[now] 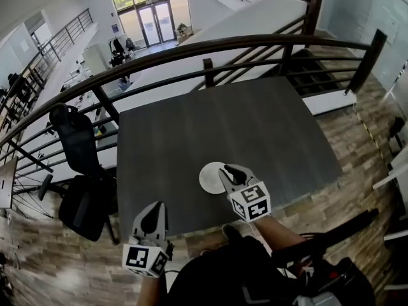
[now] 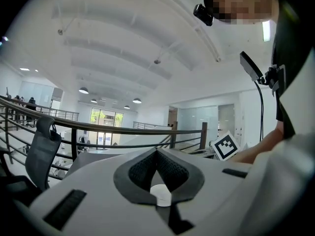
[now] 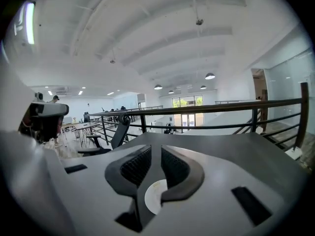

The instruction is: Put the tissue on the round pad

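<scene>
A white round pad point(image 1: 208, 178) lies on the dark grey table point(image 1: 223, 120) near its front edge. My right gripper point(image 1: 228, 169) hovers over the pad's right half, and in the right gripper view the pad point(image 3: 153, 196) shows low between the jaws. The right gripper point(image 3: 155, 154) has its jaws a narrow slit apart, with nothing between them. My left gripper point(image 1: 153, 208) is held at the table's front edge, left of the pad. In the left gripper view, the left gripper point(image 2: 157, 152) has fingertips that meet and is empty. I see no tissue in any view.
A dark curved railing point(image 1: 191, 50) runs behind the table, with a drop to a lower floor beyond it. A black office chair point(image 1: 76, 145) stands left of the table. The right gripper's marker cube point(image 2: 226, 147) shows in the left gripper view.
</scene>
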A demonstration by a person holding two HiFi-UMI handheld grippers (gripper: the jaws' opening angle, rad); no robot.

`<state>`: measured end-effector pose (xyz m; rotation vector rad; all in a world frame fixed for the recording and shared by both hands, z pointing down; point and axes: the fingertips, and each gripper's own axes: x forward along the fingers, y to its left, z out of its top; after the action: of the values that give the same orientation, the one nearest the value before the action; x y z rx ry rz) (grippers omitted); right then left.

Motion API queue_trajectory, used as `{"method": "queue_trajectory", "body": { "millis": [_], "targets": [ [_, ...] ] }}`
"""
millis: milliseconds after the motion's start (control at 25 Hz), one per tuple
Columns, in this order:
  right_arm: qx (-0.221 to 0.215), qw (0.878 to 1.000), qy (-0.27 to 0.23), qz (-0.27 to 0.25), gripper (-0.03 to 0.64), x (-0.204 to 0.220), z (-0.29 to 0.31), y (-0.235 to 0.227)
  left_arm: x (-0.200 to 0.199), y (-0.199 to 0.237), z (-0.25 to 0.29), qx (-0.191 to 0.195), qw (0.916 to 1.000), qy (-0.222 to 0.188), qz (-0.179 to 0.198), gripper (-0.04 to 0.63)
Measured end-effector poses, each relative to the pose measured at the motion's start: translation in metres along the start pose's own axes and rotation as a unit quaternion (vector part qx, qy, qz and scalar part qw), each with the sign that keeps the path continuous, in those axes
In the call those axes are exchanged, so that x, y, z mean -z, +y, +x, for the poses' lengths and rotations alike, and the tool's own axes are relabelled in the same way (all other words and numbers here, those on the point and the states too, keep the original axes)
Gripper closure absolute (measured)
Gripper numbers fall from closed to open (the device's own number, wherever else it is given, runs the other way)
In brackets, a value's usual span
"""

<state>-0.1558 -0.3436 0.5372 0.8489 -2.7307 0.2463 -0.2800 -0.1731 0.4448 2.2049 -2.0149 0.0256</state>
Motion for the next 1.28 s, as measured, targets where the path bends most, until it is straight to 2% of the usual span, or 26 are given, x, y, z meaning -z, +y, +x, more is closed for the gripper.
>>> {"method": "queue_trajectory", "body": {
  "millis": [80,200,400,480,760,920,1080,1280],
  "targets": [
    [0.01,1.0,-0.016,0.009,0.58,-0.011,-0.022,0.007,0.0,-0.004,-0.006,0.014,0.9999,-0.006,-0.006,0.601],
    [0.016,0.999,-0.037,0.022,0.59,-0.027,-0.047,0.022,-0.003,-0.008,-0.01,0.038,0.999,-0.015,-0.02,0.601],
    [0.03,0.997,-0.064,0.028,0.592,-0.05,-0.08,0.043,-0.006,-0.012,-0.015,0.06,0.9979,-0.025,-0.009,0.601],
    [0.032,0.997,-0.073,0.025,0.615,-0.059,-0.091,0.048,-0.006,-0.011,-0.016,0.057,0.998,-0.025,-0.01,0.601],
    [0.025,0.995,-0.095,0.018,0.615,-0.078,-0.118,0.045,-0.013,-0.013,-0.02,0.027,0.9992,-0.03,-0.007,0.601],
    [0.021,0.994,-0.103,0.013,0.615,-0.088,-0.126,0.032,-0.028,-0.018,-0.013,0.0,0.9989,-0.047,0.006,0.601],
    [0.013,0.994,-0.108,0.008,0.615,-0.094,-0.141,0.015,-0.036,-0.039,-0.005,-0.012,0.9985,-0.053,0.007,0.601],
    [0.0,0.993,-0.113,0.011,0.615,-0.093,-0.153,-0.003,-0.034,-0.067,0.011,-0.009,0.9987,-0.048,0.011,0.601]
  ]
}}
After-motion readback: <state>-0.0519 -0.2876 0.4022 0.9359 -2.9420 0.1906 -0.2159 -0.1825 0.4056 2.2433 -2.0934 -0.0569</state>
